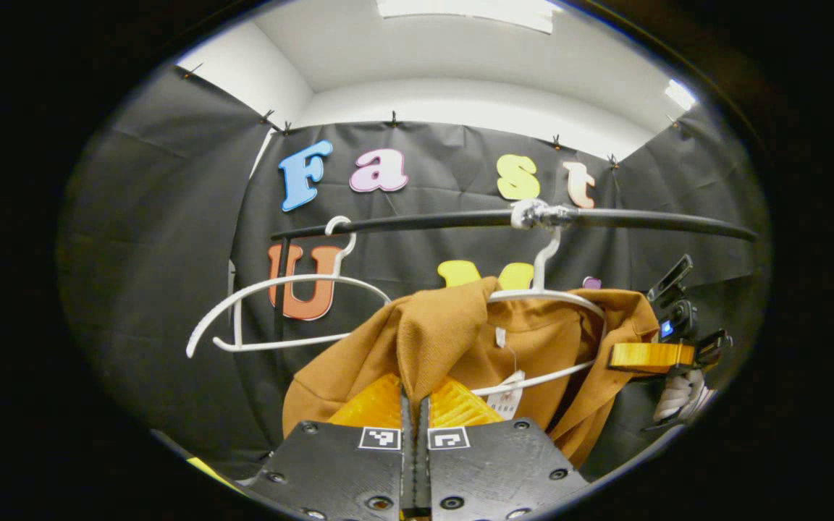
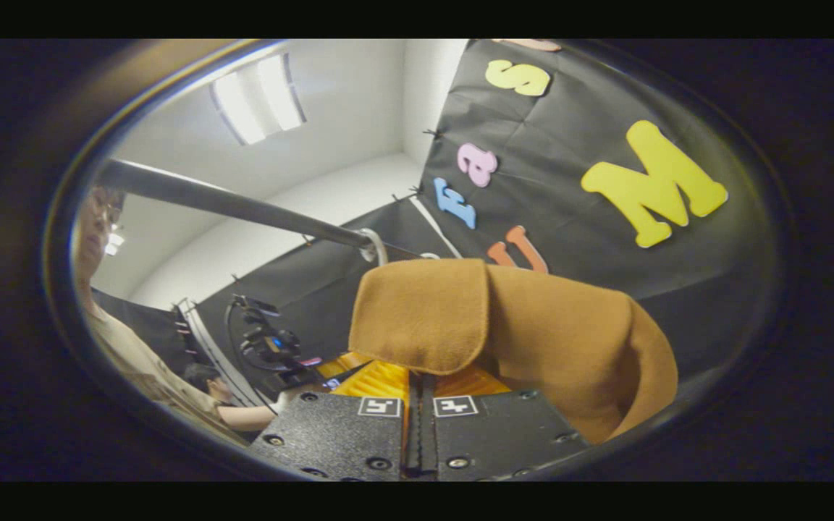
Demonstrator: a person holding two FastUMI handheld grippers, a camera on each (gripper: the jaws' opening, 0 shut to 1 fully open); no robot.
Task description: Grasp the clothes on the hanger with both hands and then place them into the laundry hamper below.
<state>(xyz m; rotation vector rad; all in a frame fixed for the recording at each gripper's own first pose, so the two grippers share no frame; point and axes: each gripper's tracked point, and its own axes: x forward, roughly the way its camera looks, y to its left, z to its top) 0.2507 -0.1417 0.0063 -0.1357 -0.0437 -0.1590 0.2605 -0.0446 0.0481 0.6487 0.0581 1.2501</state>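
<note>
Two tools, left and right, each clenched on one brown garment; two white hangers.

Recording booth — black cloth wall, clothes rail, ceiling light.

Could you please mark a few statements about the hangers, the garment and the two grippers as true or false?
1. The brown fabric garment hangs on a white plastic hanger. True.
2. The second white hanger carries a blue shirt. False: it is bare.
3. The left gripper is shut on the garment. True.
4. The black rail holds three hangers. False: two.
5. The right gripper stands wide open. False: it is shut on the garment.
</note>
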